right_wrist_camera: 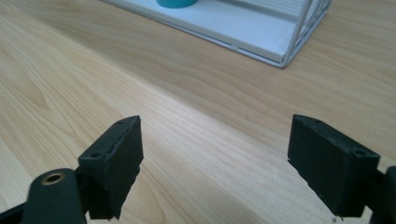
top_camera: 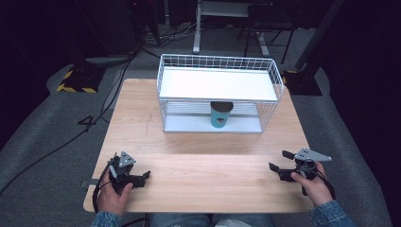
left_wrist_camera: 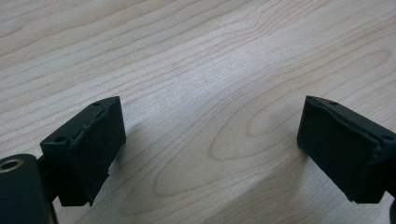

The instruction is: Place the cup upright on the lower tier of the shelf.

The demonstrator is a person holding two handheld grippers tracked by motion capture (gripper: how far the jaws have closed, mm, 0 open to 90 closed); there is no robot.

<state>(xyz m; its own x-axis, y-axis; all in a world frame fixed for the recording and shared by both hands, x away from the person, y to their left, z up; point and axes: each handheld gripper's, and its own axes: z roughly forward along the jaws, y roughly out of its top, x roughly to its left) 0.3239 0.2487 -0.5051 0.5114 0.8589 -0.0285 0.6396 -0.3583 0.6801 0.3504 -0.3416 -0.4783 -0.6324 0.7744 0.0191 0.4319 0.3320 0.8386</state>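
Note:
A teal cup [top_camera: 221,116] stands upright on the lower shelf of a white wire rack [top_camera: 218,85] at the back middle of the wooden table [top_camera: 203,184]. My left gripper [top_camera: 142,178] rests low at the table's front left, open, with bare wood between its jaws [left_wrist_camera: 212,140]. At the front right my right gripper [top_camera: 279,161] is also open and empty [right_wrist_camera: 215,158], and it faces the rack. In the right gripper view the cup's base [right_wrist_camera: 176,2] and the rack's near corner [right_wrist_camera: 280,58] sit at the top edge.
The rack's upper shelf [top_camera: 217,84] is a flat white panel over the cup. Beyond the table lie grey carpet, cables [top_camera: 90,120] at the left and desk legs [top_camera: 196,33] at the back.

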